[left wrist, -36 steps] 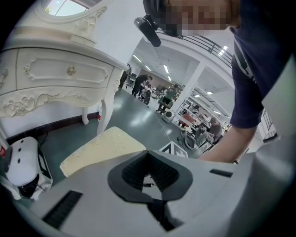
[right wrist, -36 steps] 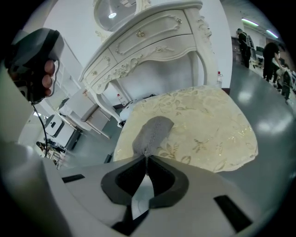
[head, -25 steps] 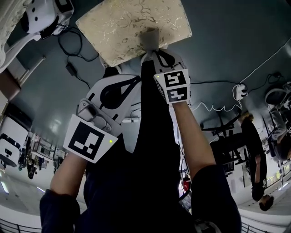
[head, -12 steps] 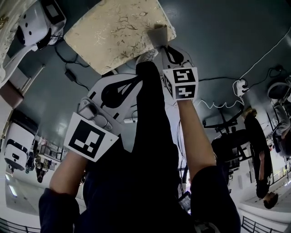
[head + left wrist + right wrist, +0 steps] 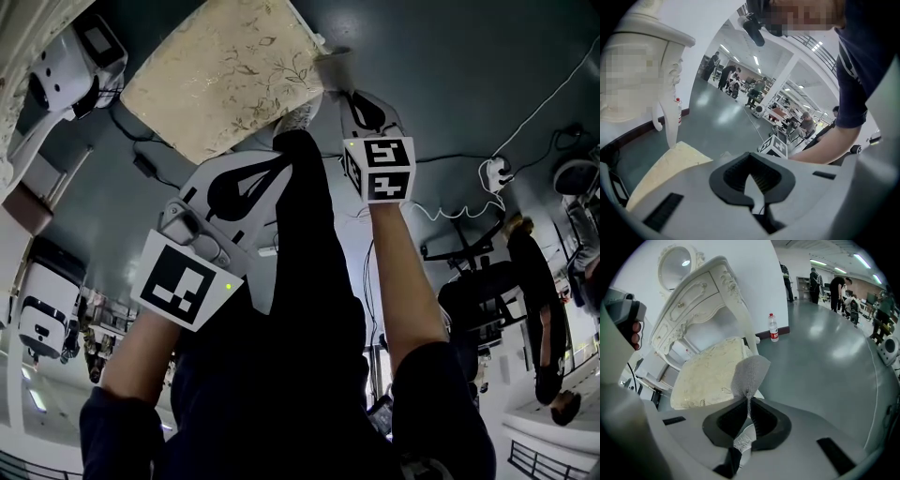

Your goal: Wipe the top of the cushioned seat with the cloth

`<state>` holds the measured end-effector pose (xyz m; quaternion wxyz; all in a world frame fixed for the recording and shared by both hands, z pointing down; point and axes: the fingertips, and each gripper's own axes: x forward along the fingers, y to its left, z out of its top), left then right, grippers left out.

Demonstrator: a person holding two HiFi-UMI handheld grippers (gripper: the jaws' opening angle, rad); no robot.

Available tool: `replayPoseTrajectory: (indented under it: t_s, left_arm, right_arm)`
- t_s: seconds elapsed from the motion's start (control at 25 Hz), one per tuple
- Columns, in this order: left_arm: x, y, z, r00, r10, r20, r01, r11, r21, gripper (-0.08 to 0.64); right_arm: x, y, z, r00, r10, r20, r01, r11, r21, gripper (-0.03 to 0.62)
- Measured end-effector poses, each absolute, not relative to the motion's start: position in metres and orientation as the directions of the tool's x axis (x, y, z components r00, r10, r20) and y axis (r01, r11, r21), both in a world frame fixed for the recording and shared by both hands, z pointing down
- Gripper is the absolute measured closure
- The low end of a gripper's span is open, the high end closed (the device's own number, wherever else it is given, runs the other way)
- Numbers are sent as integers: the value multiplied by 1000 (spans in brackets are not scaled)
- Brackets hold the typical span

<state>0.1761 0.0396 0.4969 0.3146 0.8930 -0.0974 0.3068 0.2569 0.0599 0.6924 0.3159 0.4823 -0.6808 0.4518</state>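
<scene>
The cushioned seat [image 5: 216, 80], cream with a leaf pattern, lies at the top of the head view and also shows in the right gripper view [image 5: 710, 376]. My right gripper [image 5: 339, 89] is shut on a small grey cloth [image 5: 333, 67], which sits at the seat's right corner. In the right gripper view the cloth [image 5: 750, 373] stands up from the shut jaws [image 5: 749, 404], against the seat's right edge. My left gripper [image 5: 267, 155] stays back from the seat, beside my dark leg; its jaws [image 5: 750, 166] are shut on nothing.
A white carved dressing table [image 5: 698, 301] stands over the seat's far side, with a water bottle [image 5: 773, 327] by the wall. A white machine [image 5: 70, 56] and black cables [image 5: 150, 141] lie left of the seat. A power strip [image 5: 494, 175] is on the floor at right. People stand farther off.
The right gripper has carried the cloth rightwards across the seat's near part to its right corner. In the head view the seat has shifted left. The left gripper has stayed put.
</scene>
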Motion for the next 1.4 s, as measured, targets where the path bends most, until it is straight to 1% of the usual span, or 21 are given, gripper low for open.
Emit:
replayPoseTrajectory:
  t_s: [0.28, 0.4, 0.56, 0.76, 1.0, 1.4]
  left_arm:
    - [177, 37, 489, 801, 11, 599, -355, -797, 489, 554]
    - [170, 30, 472, 810, -17, 586, -350, -816, 460, 554]
    - [155, 8, 436, 823, -88, 561, -368, -836, 408, 554]
    - [134, -18, 377, 834, -179, 522, -389, -861, 327, 554]
    - [113, -35, 294, 850, -253, 462, -389, -893, 226, 554]
    - [89, -40, 165, 882, -330, 338, -381, -919, 97, 554]
  right_arm:
    - [257, 48, 678, -338, -402, 851, -941, 135, -310, 552]
    - [250, 39, 656, -342, -427, 837, -940, 156, -304, 552]
    - [234, 17, 612, -346, -475, 810, -938, 186, -292, 552]
    - [209, -17, 539, -361, -549, 754, -932, 235, -275, 552]
    - [186, -43, 430, -373, -632, 680, -927, 295, -234, 552]
    - [153, -53, 253, -393, -740, 546, -914, 378, -146, 552]
